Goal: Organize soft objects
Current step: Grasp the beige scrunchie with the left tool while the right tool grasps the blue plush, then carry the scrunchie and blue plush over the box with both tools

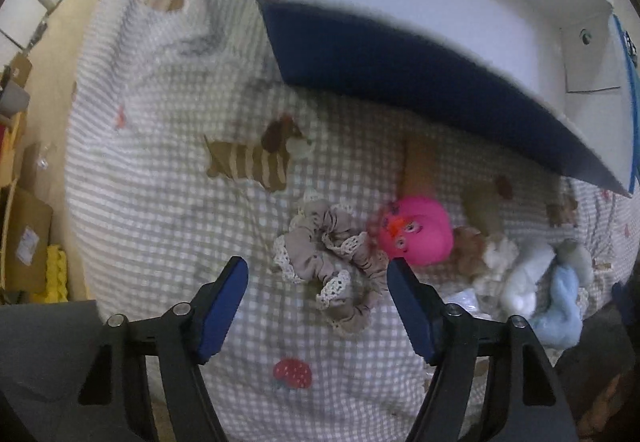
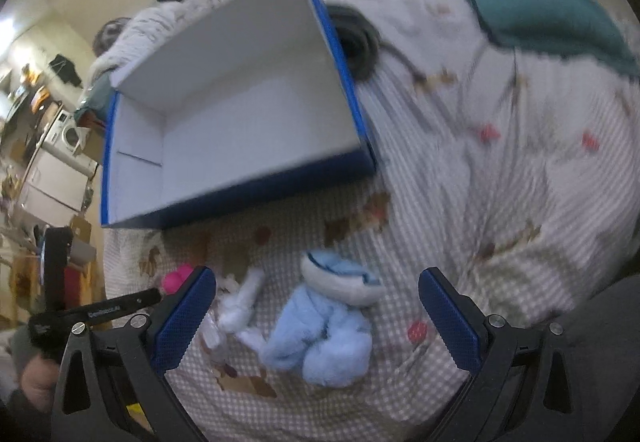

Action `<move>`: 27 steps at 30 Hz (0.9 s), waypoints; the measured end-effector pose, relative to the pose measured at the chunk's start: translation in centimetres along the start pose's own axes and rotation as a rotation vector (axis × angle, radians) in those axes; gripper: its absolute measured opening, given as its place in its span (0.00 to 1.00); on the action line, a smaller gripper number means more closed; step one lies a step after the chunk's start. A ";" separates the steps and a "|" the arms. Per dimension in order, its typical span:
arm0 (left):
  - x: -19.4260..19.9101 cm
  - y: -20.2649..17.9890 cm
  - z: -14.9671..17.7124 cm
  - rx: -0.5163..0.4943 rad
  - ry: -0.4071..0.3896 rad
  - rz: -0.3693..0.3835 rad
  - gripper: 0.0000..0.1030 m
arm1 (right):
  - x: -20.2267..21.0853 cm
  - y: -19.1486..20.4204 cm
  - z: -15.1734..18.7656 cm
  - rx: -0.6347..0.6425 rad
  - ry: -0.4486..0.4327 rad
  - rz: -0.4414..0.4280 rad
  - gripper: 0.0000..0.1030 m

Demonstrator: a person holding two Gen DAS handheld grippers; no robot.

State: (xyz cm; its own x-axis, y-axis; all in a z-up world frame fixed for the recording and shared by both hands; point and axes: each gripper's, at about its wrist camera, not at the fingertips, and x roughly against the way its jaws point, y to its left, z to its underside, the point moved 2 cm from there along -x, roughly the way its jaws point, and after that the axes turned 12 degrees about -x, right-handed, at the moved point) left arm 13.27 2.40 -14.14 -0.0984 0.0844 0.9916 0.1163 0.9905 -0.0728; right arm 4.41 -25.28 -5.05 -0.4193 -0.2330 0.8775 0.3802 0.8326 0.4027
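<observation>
Both claws gape wide, gripping nothing: the left gripper (image 1: pixel 318 268) frames a beige lace-trimmed fabric scrunchie (image 1: pixel 334 260), the right gripper (image 2: pixel 316 284) a fluffy pale-blue plush toy (image 2: pixel 326 326). The blue-walled white cardboard box (image 2: pixel 240 130) is blurred; a pink round toy (image 2: pixel 176 278) hides behind a finger.

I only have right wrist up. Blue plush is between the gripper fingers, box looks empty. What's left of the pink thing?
Observer: In the left wrist view the pink toy has a face, eyes and an orange beak. A beige lace-trimmed scrunchie lies just left of it.
Operator: Left gripper on anything?
Observer: No. The left gripper is open, with the scrunchie between its fingers and ungripped.
Operator: Anything else over there?
Observer: A brown-and-white fluffy piece lies between the pink toy and the white plush. The blue plush is on the far side of the white one.
</observation>
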 end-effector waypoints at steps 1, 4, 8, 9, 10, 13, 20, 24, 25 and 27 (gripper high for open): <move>-0.5 0.2 0.2 0.004 0.007 0.003 0.49 | -0.5 -0.3 0.2 -0.005 0.020 0.006 1.00; -0.8 0.7 0.7 0.023 0.007 0.002 0.39 | -2.2 -0.3 1.1 0.002 0.083 0.018 0.97; -0.1 0.8 1.2 0.024 -0.018 0.006 0.21 | -4.3 0.7 2.7 0.035 0.167 0.027 0.97; 0.0 1.0 1.3 0.026 -0.019 0.006 0.18 | -4.8 1.0 3.0 0.047 0.184 0.032 0.96; -0.1 1.0 1.3 0.026 -0.019 0.003 0.14 | -5.2 1.2 3.4 0.060 0.192 0.042 0.94; 0.3 0.8 1.8 0.023 -0.021 -0.004 0.12 | -5.8 1.8 3.8 0.088 0.190 0.079 0.86; 3.6 1.2 2.9 0.034 -0.073 0.003 0.10 | -7.3 2.8 3.7 0.091 0.182 0.099 0.36; 6.0 1.7 3.9 0.055 -0.112 0.007 0.10 | -6.0 2.8 3.5 0.095 0.137 0.072 0.30; 6.7 1.7 4.2 0.059 -0.122 0.007 0.10 | -5.6 3.1 3.4 0.096 0.120 0.055 0.30; 7.8 1.7 5.0 0.061 -0.145 0.000 0.10 | -4.5 3.5 3.3 0.106 0.077 0.026 0.30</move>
State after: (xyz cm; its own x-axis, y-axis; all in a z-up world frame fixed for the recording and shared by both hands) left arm 7.78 5.32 -7.05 -0.2402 0.0945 0.9661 0.0569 0.9949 -0.0832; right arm 4.95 -19.64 -8.41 -0.3442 -0.2455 0.9062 0.2988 0.8864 0.3536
